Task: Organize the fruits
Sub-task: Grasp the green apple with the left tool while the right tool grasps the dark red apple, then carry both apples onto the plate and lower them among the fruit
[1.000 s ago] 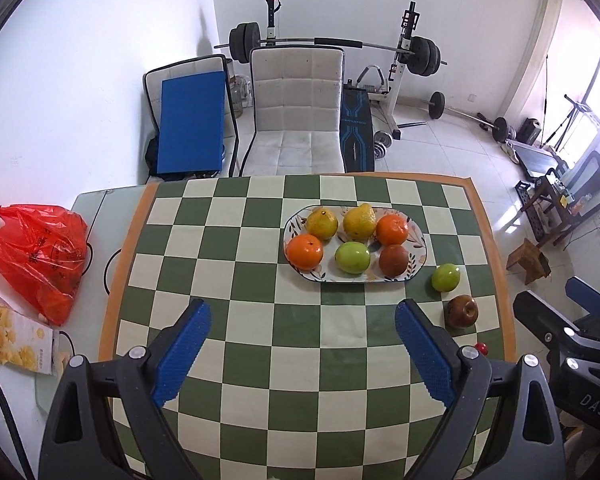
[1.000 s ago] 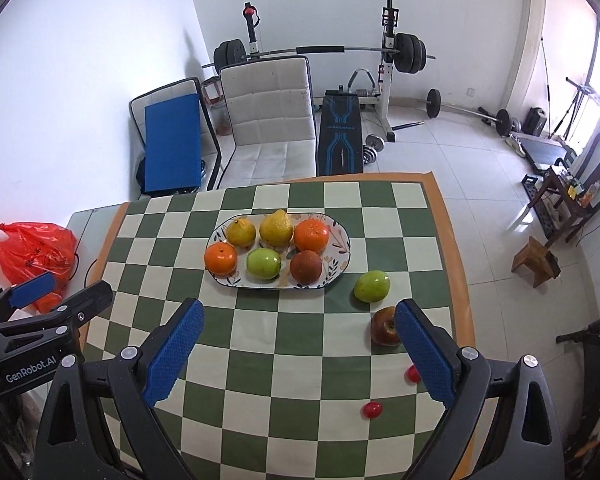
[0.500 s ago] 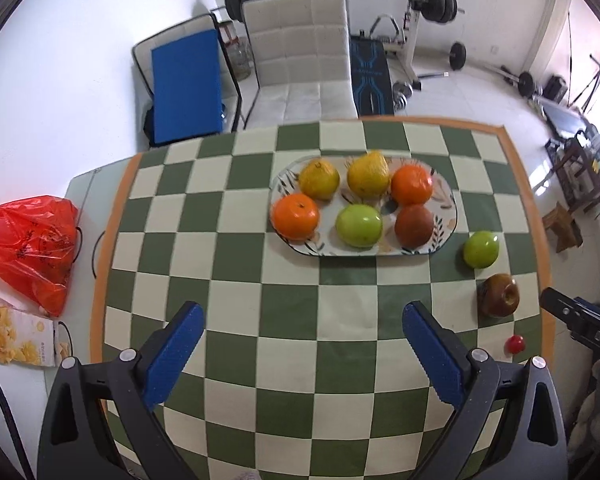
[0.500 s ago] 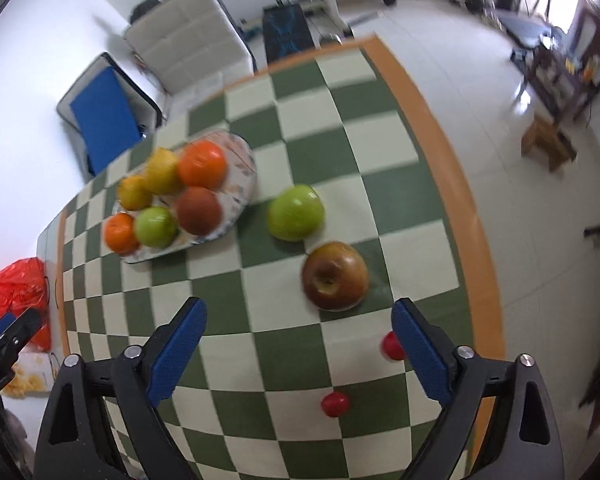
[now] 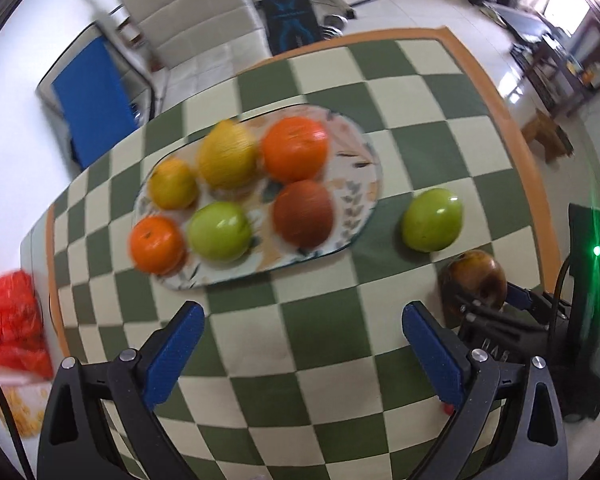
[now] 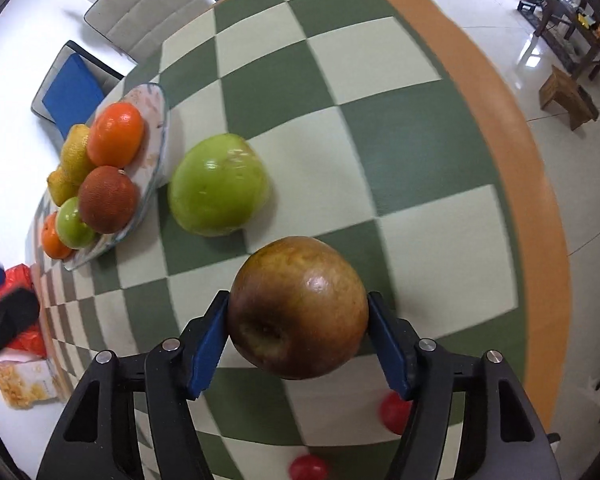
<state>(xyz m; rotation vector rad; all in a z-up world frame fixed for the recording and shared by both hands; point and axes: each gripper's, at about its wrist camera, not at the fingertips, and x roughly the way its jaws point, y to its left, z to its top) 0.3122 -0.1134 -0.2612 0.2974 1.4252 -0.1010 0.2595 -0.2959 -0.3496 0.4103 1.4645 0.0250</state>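
The right gripper (image 6: 298, 340) is clamped on the brownish-red apple (image 6: 298, 307), seemingly just above the checkered tablecloth (image 6: 380, 80). The left gripper (image 5: 300, 354) hangs wide apart, empty. Beyond, a green apple (image 6: 219, 186) lies beside the fruit plate (image 5: 362, 160).

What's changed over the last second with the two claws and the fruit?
The right claw dropped toward the table and closed on the brown apple. The left claw moved closer to the plate, open and empty. The green apple and plated fruit stayed put.
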